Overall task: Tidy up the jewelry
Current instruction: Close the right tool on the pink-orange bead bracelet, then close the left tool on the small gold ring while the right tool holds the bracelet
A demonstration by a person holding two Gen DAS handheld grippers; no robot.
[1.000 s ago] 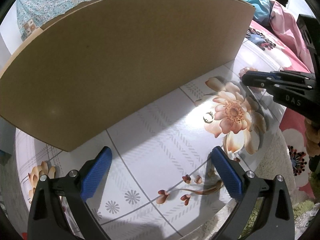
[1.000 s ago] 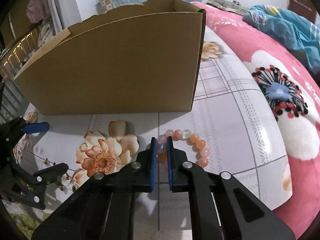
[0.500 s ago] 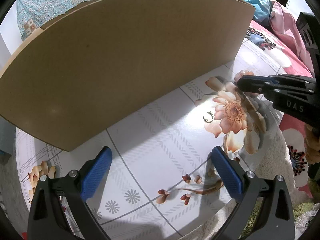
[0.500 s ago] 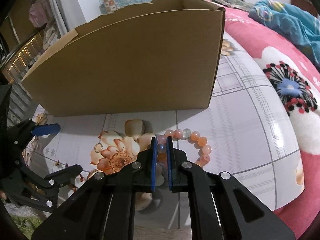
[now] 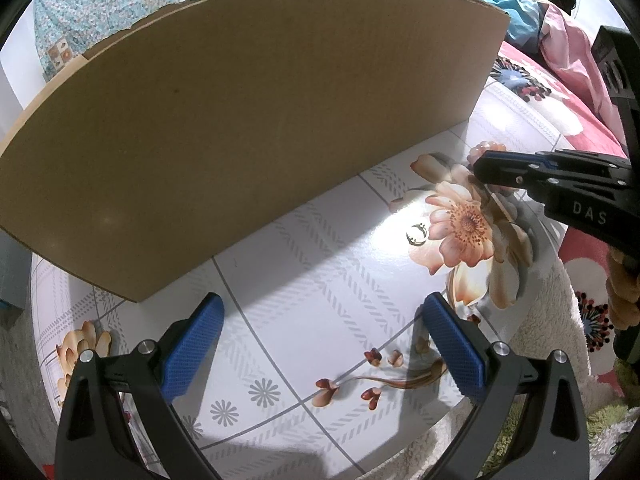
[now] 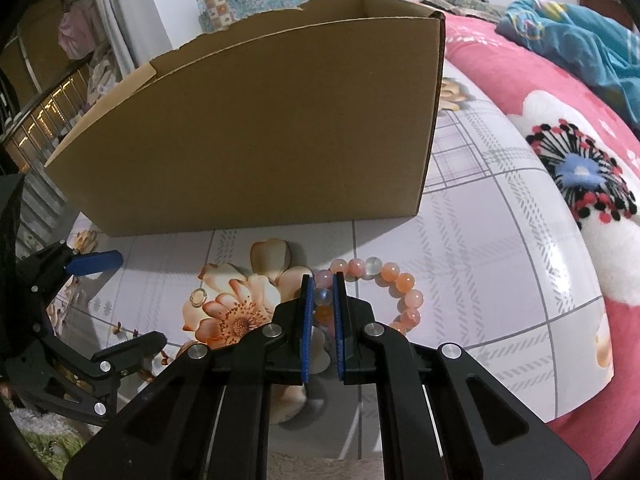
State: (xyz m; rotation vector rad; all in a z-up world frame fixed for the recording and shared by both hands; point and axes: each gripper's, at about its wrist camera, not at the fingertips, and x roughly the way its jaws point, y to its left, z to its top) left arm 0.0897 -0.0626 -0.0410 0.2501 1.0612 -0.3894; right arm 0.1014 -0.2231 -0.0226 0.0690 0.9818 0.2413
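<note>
Clamping one side of the bead bracelet point(image 6: 374, 280), the right gripper point(image 6: 322, 300) is recorded with its blue pads drawn narrow on two or three beads, the rest of the strand curving out to its right.

- Bead bracelet: peach, pink and clear beads; whether it rests on the floral table point(image 6: 500, 264) or is just raised off it cannot be told. It lies just in front of the cardboard box point(image 6: 260, 128), near that box's right corner. Not yet stowed.
- Left gripper point(image 5: 324, 350): held wide apart and empty, low over the table, near the box's front wall point(image 5: 240, 112).
- Ring point(image 5: 417, 234): a small silver-coloured piece, seen lying loose on the table at the edge of the printed flower, ahead and to the right of the left gripper, apart from both grippers. It is also seen in the right wrist view point(image 6: 197, 296). Untouched.
- Cardboard box: open-topped, standing on the table; its interior is hidden, so its contents cannot be stated.

Progress is judged early: one item is gripped but not yet placed, one is left lying. Transfer of the bracelet into the box, presumably the container, is judged the step in hand; collection of the ring is left.
</note>
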